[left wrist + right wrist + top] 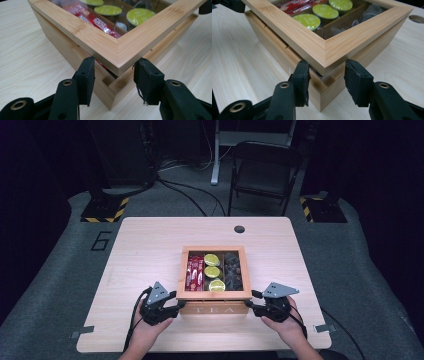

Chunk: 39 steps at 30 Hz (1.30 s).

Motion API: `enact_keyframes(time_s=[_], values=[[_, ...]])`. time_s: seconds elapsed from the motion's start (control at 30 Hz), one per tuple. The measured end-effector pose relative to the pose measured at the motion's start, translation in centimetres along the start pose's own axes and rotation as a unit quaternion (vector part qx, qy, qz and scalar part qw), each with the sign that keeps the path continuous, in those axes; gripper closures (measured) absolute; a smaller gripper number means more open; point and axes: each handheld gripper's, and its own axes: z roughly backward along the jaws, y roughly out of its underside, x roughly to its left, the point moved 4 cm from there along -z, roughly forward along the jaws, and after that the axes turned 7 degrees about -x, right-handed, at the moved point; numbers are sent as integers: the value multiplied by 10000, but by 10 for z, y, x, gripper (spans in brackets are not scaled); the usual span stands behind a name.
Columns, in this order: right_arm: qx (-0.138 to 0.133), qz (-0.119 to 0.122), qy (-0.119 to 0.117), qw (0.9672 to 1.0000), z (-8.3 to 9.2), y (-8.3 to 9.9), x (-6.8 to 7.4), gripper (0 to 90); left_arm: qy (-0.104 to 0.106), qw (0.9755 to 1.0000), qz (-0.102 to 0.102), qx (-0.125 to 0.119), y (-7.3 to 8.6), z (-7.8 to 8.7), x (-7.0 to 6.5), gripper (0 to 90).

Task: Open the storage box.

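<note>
Between your two tongs sits the tea box [214,309] on the counter [145,245], its lid [117,50] raised. Left tongs [113,75] and right tongs [325,75], both spread, each straddle a front lid corner from beneath, equally near.

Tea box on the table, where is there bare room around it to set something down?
Bare tabletop lies left of the tea box, right of it toward the table's edge, and behind it around the round hole. The near corners are crowded: left gripper and right gripper straddle the raised lid corners.
</note>
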Motion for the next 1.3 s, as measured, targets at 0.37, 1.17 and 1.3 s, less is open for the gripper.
enact_keyframes(time_s=[0.37, 1.17, 1.3], values=[[-70, 118, 95, 9999, 7, -30, -6, 520, -140, 9999, -53, -8, -29, 8, 3, 500], [-414, 205, 190, 9988, 13, -83, -22, 507, -312, 9990, -189, -241, -84, 16, 15, 520], [-466, 213, 158, 9986, 13, -94, -26, 507, -348, 9987, -196, -323, -94, 16, 18, 531]])
